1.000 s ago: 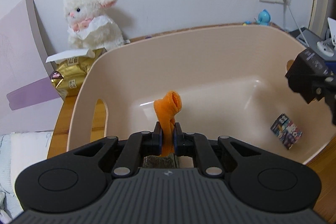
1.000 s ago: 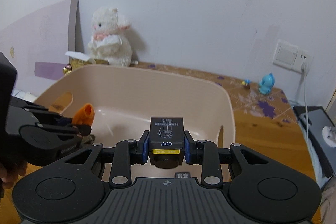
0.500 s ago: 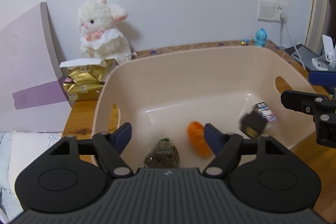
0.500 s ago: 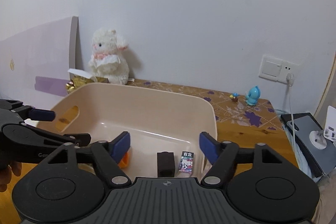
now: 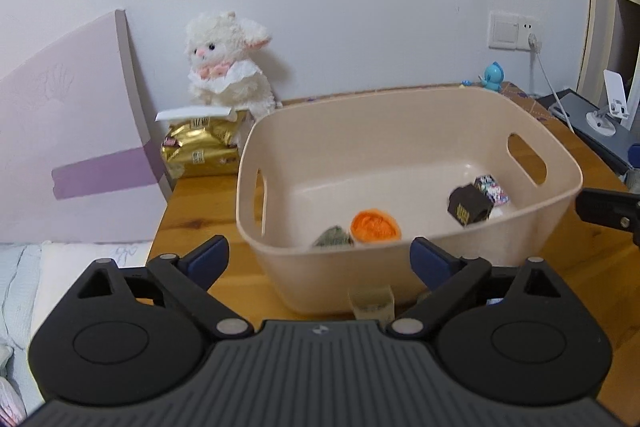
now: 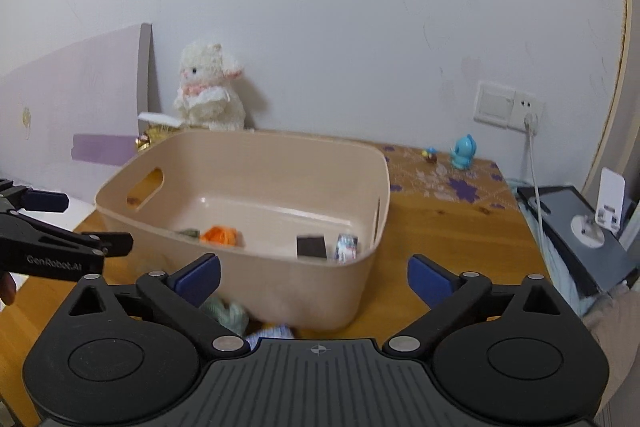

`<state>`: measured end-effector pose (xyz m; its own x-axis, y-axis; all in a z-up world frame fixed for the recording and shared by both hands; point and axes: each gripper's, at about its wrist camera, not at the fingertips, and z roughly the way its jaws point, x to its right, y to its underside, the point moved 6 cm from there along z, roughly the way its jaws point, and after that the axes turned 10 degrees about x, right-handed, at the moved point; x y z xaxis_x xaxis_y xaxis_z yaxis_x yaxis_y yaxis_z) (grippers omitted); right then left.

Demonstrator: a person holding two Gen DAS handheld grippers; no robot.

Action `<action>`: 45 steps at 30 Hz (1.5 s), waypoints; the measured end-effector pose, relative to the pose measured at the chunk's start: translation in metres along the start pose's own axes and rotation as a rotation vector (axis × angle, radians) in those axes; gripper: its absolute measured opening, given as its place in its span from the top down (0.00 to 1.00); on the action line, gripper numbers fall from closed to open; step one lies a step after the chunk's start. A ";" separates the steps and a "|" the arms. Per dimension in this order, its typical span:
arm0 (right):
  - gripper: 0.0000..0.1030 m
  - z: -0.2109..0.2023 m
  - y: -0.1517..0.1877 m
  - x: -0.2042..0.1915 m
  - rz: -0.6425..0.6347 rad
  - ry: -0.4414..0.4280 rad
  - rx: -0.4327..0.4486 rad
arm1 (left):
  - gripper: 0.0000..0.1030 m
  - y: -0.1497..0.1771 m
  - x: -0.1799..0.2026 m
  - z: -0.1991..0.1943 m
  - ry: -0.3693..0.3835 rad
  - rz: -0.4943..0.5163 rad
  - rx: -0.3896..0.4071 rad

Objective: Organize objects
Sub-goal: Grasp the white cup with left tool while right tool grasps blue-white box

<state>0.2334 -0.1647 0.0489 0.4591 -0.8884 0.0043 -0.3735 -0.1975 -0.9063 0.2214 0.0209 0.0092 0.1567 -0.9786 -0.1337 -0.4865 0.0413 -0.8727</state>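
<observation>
A beige bin [image 5: 400,95] [image 6: 280,139] stands on the wooden table. Inside it lie an orange soft thing [image 5: 375,225] [image 6: 218,235], a grey-green packet [image 5: 332,238] [image 6: 189,233], a black box [image 5: 468,207] [image 6: 311,247] and a small patterned box [image 5: 491,189] [image 6: 346,247]. My left gripper [image 5: 320,259] hovers before the bin's near wall; its jaws are opening wide and hold nothing. My right gripper [image 6: 314,275] hangs back from the bin's near side, its jaws opening too, with nothing gripped. The left gripper [image 6: 80,223] also shows at the right wrist view's left edge.
A small beige block [image 5: 372,301] sits against the bin's front. A pale green cloth [image 6: 228,311] and a blue-white item [image 6: 272,331] lie under my right gripper. A plush lamb [image 5: 228,67], a gold pack [image 5: 200,147], a blue figurine [image 6: 464,153] and a dark device [image 6: 576,227] ring the table.
Both grippers opened. The left let go of the orange thing, the right let go of the black box; both now lie in the bin. Both grippers drew back and up.
</observation>
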 end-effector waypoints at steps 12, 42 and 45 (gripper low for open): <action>0.00 0.014 0.064 0.002 0.001 -0.003 -0.166 | 0.05 0.048 0.000 0.004 0.045 -0.022 -0.089; 0.56 0.075 0.103 -0.023 -0.069 -0.093 -0.271 | 0.62 0.073 0.011 0.073 0.055 -0.090 -0.164; 0.58 0.072 0.103 -0.025 -0.090 -0.087 -0.269 | 0.68 0.074 0.009 0.073 0.067 -0.111 -0.173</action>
<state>0.2409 -0.1332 -0.0752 0.5633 -0.8256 0.0329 -0.5228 -0.3869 -0.7596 0.2501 0.0302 -0.0907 0.1632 -0.9866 -0.0046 -0.6108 -0.0974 -0.7858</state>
